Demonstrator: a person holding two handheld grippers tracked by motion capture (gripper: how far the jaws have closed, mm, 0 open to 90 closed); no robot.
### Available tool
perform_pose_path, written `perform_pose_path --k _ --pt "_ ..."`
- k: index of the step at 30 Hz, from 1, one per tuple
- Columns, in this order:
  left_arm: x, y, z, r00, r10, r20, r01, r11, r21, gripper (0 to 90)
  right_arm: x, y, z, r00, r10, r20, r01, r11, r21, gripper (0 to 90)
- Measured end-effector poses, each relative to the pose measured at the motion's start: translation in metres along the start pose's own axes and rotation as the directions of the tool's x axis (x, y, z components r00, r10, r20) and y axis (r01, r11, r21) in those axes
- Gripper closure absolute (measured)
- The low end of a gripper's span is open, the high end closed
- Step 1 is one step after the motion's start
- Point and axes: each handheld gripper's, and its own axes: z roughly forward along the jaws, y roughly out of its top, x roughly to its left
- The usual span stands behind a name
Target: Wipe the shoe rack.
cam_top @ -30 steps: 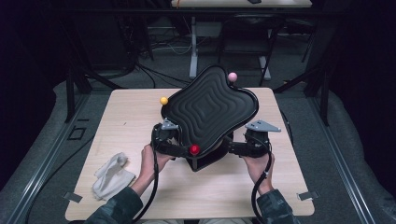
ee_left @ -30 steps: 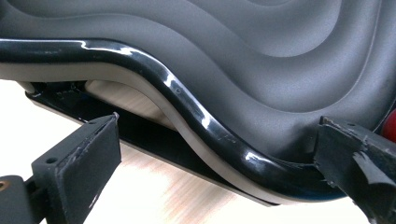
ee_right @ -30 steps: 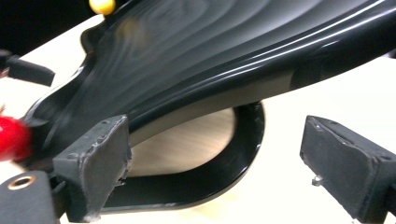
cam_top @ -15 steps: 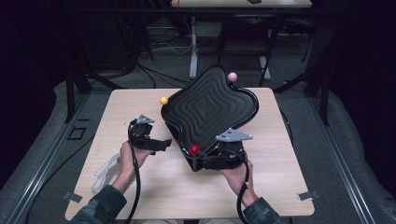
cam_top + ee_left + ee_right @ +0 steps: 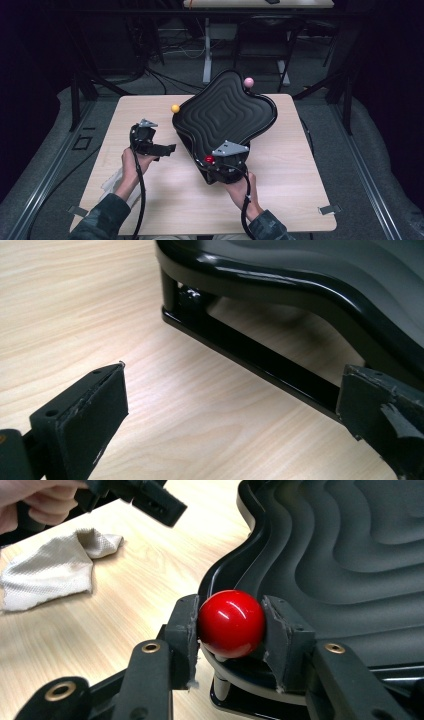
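A black tray (image 5: 225, 112) with wavy ridges stands tilted on a black frame in the middle of the table. Balls sit on pegs at its corners: a yellow ball (image 5: 175, 108), a pink ball (image 5: 248, 82) and a red ball (image 5: 209, 159). My right gripper (image 5: 216, 164) is at the tray's near corner. Its jaws have just been closing, and in the right gripper view its pads (image 5: 182, 630) press on both sides of the red ball (image 5: 231, 623). My left gripper (image 5: 167, 148) hovers open left of the tray. Between its jaws (image 5: 235, 390) lie bare table and the frame's base bar (image 5: 260, 357).
A crumpled white cloth (image 5: 50, 570) lies on the wooden table (image 5: 290, 170) near the front left, under the left forearm. The left hand and its gripper (image 5: 150, 500) show at the top of the right gripper view. Dark floor and table legs surround the table.
The left gripper has drawn away leftward from the tray's front edge. The right gripper has slid left along that edge to the red ball, and its jaws have closed onto it.
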Motion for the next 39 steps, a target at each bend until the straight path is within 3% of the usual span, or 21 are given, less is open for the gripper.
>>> perform_pose_path --k 9,19,24,28,34,38,39 --pt "0.006 0.007 0.001 1.0 -0.002 -0.01 0.001 0.9999 -0.014 1.1 -0.017 -0.016 -0.024 0.9994 -0.03 -0.017 0.03 0.9996 0.003 59.2" --pt "0.005 0.024 0.013 0.9999 0.016 0.004 -0.016 0.9997 -0.021 4.7 -0.036 -0.033 -0.046 1.0 0.001 0.004 -0.001 1.0 -0.001 59.1" --pt "0.0 0.035 0.024 0.9992 0.033 0.023 -0.032 0.9993 -0.021 13.1 -0.044 -0.037 -0.053 0.9996 0.019 0.02 -0.019 0.9998 0.003 59.1" --pt "-0.004 0.041 0.033 0.9986 0.052 0.01 -0.052 0.9984 -0.021 17.6 -0.048 -0.04 -0.055 0.9993 0.026 0.027 -0.026 0.9997 0.003 59.2" --pt "-0.009 0.047 0.038 0.995 0.099 -0.014 -0.099 0.9945 -0.035 38.9 -0.051 -0.041 -0.057 0.9988 0.032 0.036 -0.032 0.9995 0.006 59.1" --pt "-0.009 0.047 0.038 0.9925 0.121 0.018 -0.12 0.9918 -0.044 55.7 -0.054 -0.041 -0.058 0.9985 0.033 0.043 -0.034 0.9994 0.007 59.2" --pt "-0.011 0.047 0.037 0.9905 0.137 0.007 -0.137 0.9898 -0.04 59.2 -0.055 -0.041 -0.058 0.9984 0.037 0.043 -0.038 0.9992 0.009 59.1"
